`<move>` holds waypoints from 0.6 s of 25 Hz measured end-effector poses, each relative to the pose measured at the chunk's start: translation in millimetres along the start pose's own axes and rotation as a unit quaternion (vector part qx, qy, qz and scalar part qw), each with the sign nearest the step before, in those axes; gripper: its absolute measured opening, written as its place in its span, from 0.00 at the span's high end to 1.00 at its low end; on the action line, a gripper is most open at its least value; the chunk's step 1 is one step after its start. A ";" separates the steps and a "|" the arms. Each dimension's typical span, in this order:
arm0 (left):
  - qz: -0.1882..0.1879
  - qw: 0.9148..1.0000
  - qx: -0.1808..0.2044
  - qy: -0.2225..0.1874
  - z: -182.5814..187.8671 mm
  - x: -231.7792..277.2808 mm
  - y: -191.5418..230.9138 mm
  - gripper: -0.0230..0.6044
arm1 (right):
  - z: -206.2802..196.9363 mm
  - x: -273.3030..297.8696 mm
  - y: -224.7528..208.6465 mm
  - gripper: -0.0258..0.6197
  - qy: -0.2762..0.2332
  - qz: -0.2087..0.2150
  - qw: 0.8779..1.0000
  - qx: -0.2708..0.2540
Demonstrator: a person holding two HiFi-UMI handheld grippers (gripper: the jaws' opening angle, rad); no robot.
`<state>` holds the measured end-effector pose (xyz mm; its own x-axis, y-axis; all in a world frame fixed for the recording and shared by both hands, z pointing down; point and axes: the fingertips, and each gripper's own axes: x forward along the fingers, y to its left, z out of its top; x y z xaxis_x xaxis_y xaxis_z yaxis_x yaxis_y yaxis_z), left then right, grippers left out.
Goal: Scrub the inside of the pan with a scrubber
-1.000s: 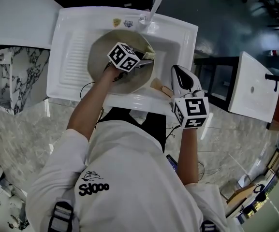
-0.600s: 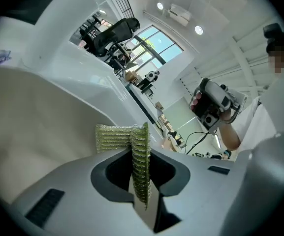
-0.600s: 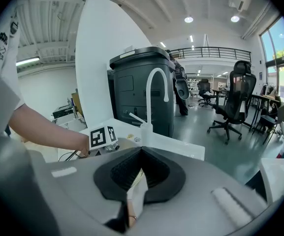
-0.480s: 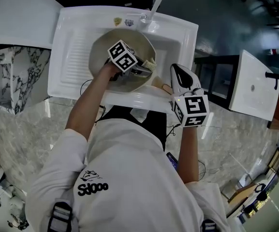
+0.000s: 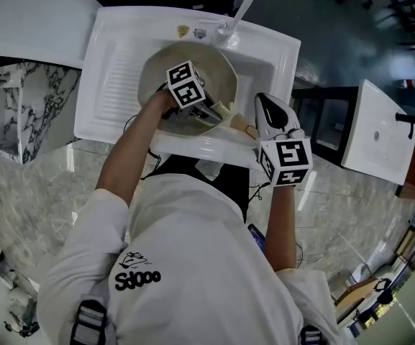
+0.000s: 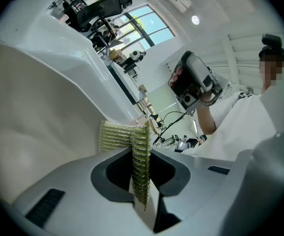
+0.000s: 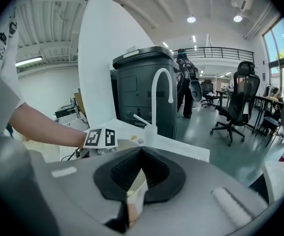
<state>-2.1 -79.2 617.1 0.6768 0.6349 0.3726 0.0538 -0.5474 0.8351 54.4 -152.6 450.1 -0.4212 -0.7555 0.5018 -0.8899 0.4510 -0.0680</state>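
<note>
Your left gripper (image 6: pixel 141 154) was clamped on one thin edge of the scrubber (image 6: pixel 116 136), which lay against the inside wall of the pan (image 5: pixel 157 67) in the sink (image 5: pixel 113 63). Your right gripper (image 7: pixel 138 176) was closed on the pan handle (image 5: pixel 244 129). In my judgement, hard rubbing could drag the scrubber from that narrow pinch, or twist the pan about its handle.
</note>
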 end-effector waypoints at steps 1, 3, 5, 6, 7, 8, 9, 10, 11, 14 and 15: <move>-0.005 1.000 0.000 0.009 -3.7 -0.3 -1.8 0.86 | 0.9 0.4 0.5 0.94 -0.001 0.001 1.000 0.000; -0.020 0.999 -0.001 0.026 -10.4 -0.8 -10.0 0.86 | 1.9 1.8 1.8 0.94 -0.001 0.002 1.000 0.000; -0.032 0.998 -0.003 0.051 -19.1 -1.9 -17.5 0.86 | 2.4 3.6 4.0 0.94 0.000 0.004 1.000 0.001; -0.035 0.997 -0.003 0.068 -24.8 -2.5 -19.6 0.86 | 2.7 4.4 5.0 0.95 0.000 0.005 1.000 0.001; -0.036 0.996 -0.002 0.087 -31.1 -3.3 -21.3 0.86 | 3.1 5.2 5.7 0.95 -0.001 0.006 1.000 0.001; -0.039 0.994 0.001 0.105 -37.1 -4.1 -22.8 0.86 | 3.7 6.0 6.3 0.94 -0.001 0.007 1.000 0.001; -0.042 0.992 0.003 0.120 -42.4 -5.1 -24.6 0.86 | 4.4 6.8 6.8 0.95 -0.002 0.007 1.000 0.001; -0.047 0.990 0.003 0.130 -46.4 -6.2 -26.5 0.86 | 5.2 7.4 7.0 0.95 -0.003 0.007 1.000 0.001; -0.052 0.989 0.003 0.137 -49.5 -7.4 -28.4 0.86 | 6.1 7.9 6.9 0.95 -0.004 0.007 1.000 0.001; -0.053 0.987 0.002 0.153 -58.4 -11.4 -31.3 0.86 | 8.7 7.9 5.9 0.95 -0.004 0.004 1.000 -0.001; -0.052 0.986 0.002 0.159 -62.0 -13.0 -31.9 0.86 | 9.3 7.8 5.7 0.94 -0.004 0.004 1.000 -0.001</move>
<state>-58.2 -36.2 610.7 0.4025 0.8261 0.3943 0.1135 -0.4725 0.8740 44.5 -160.3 445.6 -0.4289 -0.7556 0.4950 -0.8864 0.4578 -0.0692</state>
